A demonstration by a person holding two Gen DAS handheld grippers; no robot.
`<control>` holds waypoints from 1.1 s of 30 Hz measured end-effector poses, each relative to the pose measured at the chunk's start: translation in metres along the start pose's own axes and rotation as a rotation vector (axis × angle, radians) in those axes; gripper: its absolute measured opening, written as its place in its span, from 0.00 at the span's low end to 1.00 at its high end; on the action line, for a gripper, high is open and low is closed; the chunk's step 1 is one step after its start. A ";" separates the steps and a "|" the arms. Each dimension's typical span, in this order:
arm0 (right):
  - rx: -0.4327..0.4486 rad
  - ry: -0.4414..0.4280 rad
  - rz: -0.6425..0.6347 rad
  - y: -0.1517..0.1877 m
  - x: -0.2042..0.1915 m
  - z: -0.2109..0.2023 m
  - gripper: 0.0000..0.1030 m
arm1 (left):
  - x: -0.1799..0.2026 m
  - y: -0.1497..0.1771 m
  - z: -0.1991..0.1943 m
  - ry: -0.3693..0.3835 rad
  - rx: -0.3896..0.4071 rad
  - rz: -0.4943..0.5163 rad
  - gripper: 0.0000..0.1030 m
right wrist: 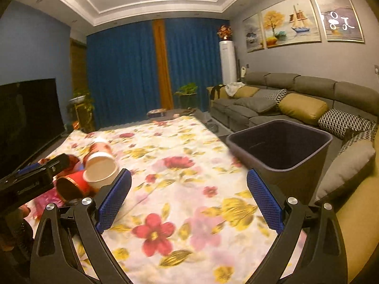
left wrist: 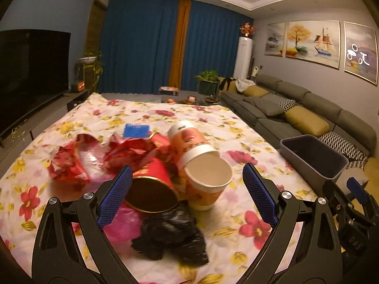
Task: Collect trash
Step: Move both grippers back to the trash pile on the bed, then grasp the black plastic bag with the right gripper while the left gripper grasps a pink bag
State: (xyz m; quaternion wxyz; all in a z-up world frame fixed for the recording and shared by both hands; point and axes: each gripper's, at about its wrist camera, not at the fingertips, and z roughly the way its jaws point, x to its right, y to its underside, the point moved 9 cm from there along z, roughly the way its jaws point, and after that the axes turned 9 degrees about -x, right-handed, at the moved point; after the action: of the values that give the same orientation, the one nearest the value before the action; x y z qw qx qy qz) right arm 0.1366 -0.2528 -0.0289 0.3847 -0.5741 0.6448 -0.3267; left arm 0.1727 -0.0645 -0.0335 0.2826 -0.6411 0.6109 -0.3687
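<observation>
Trash lies in a pile on the floral cloth (left wrist: 236, 127). An orange paper cup (left wrist: 206, 184) lies on its side, mouth toward me, with a second orange cup (left wrist: 187, 135) behind it. A red cup with a gold rim (left wrist: 151, 187) lies beside it. A black plastic bag (left wrist: 173, 234), a pink bag (left wrist: 123, 224), crumpled red wrappers (left wrist: 78, 158) and a blue piece (left wrist: 136, 130) are around them. My left gripper (left wrist: 187, 194) is open, its jaws on either side of the two cups. My right gripper (right wrist: 188, 198) is open and empty over bare cloth. The dark bin (right wrist: 281, 149) stands at the table's right edge.
A grey sofa (right wrist: 296, 94) with cushions runs along the right wall behind the bin (left wrist: 315, 158). A dark TV (left wrist: 30, 71) stands at the left. The cups (right wrist: 99, 168) show at the left in the right wrist view, partly behind the left gripper's body (right wrist: 30, 182).
</observation>
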 end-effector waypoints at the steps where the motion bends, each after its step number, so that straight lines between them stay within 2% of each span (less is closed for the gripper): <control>1: -0.004 -0.008 -0.009 0.002 -0.007 0.000 0.92 | -0.004 0.001 -0.001 -0.006 0.001 -0.004 0.90; 8: -0.049 -0.065 -0.057 0.013 -0.045 0.008 0.91 | -0.036 0.007 -0.010 -0.042 0.008 -0.037 0.90; 17: -0.129 -0.164 -0.141 0.039 -0.102 0.020 0.91 | -0.099 0.020 -0.028 -0.131 0.035 -0.094 0.90; 27: -0.220 -0.248 -0.229 0.063 -0.167 0.044 0.77 | -0.140 0.031 -0.039 -0.148 0.041 -0.150 0.90; 33: -0.316 -0.276 -0.229 0.069 -0.181 0.060 0.74 | -0.146 0.034 -0.037 -0.138 0.035 -0.150 0.90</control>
State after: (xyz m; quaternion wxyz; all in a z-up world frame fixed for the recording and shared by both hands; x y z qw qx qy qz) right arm 0.1635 -0.0635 -0.0963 0.3351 -0.7357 0.5599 -0.1818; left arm 0.1252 0.0805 -0.0591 0.3068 -0.7039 0.5335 -0.3547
